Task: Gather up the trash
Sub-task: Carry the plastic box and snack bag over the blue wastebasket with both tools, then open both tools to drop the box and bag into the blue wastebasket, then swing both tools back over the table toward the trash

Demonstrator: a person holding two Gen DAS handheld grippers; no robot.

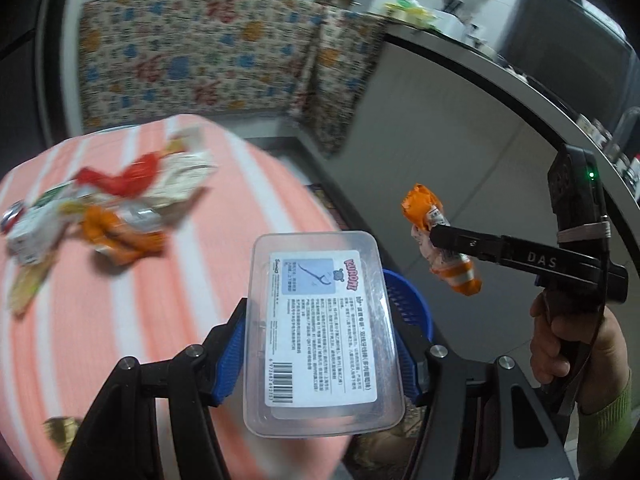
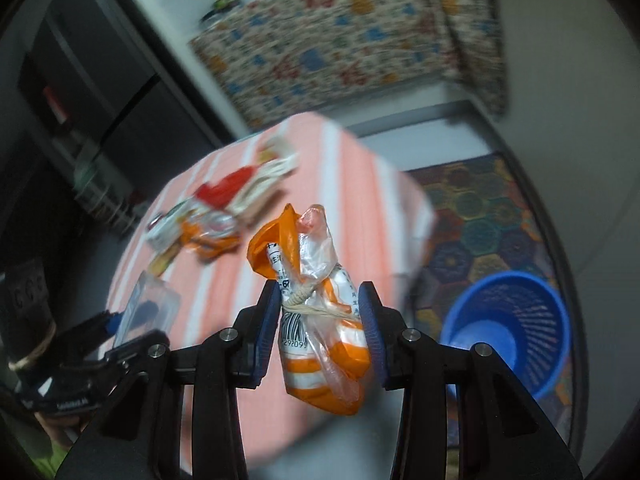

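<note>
Both hands are mid-carry: two pieces of trash are already lifted off the worktop (image 2: pixel 340 168), so the step in hand looks like the haul to the blue basket (image 2: pixel 508 328), which stands on the patterned rug off the worktop's right edge.

The left tool (image 1: pixel 320 344) is clenched across a clear plastic box (image 1: pixel 320 332), its blue pads pressing the two long sides. The box is a flat, lidded rectangle with a white and blue printed label and a barcode; it looks rigid and light. The right tool (image 2: pixel 320 328) grips an orange-and-white wrapper (image 2: pixel 320 312), crumpled and tied at the waist with a pale rubber band, clear film sticking out at the top. Both things hang in the air beyond the worktop's near edge.

Next, each tool probably needs to come over the basket's open mouth and let go there; the wrapper is soft and may cling to a pad.

A heap of wrappers (image 1: pixel 104 208), red, orange and white, lies toward the worktop's far left corner, not yet collected.
</note>
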